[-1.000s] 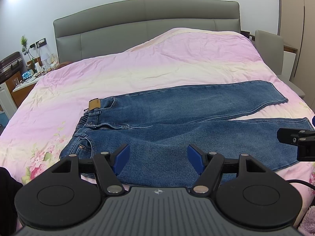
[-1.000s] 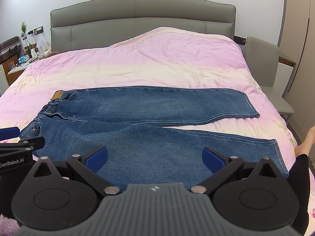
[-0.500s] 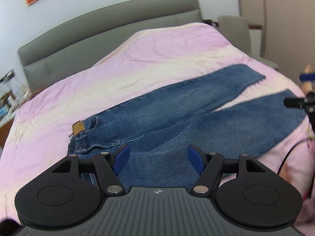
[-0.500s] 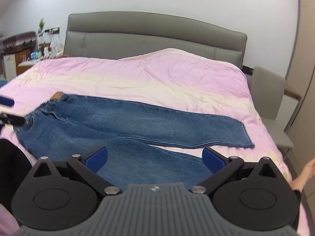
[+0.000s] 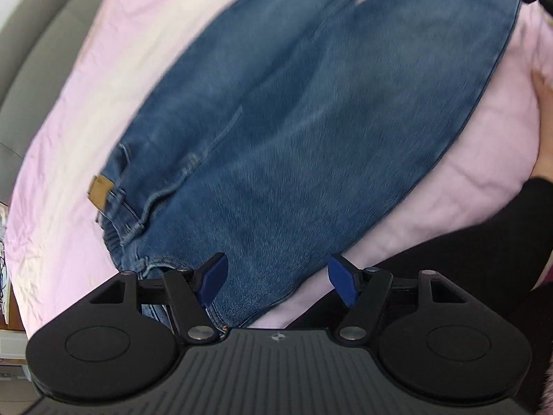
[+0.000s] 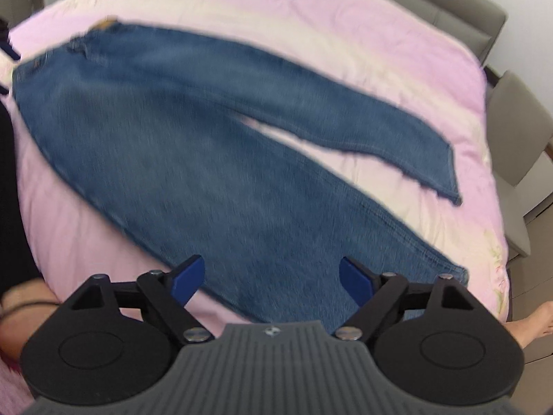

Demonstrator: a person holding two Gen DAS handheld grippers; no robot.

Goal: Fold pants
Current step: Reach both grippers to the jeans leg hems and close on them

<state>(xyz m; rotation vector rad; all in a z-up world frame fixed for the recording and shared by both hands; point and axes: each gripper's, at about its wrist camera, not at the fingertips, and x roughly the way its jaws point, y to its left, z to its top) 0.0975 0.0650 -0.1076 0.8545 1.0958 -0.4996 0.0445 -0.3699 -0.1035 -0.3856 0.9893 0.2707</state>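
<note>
Jeans (image 6: 214,159) lie spread flat on the pink bedspread (image 6: 345,34), both legs apart in a narrow V, so no fold is made yet and the whole job remains; the bed offers bare cover beyond the far leg, while the near leg runs close to the mattress edge. Left gripper (image 5: 276,282) hangs over the waistband end, jaws spread, nothing between them; right gripper (image 6: 273,282), its jaws just narrowed yet open, hovers above the near leg, probably near its hem, though blur obscures this.
</note>
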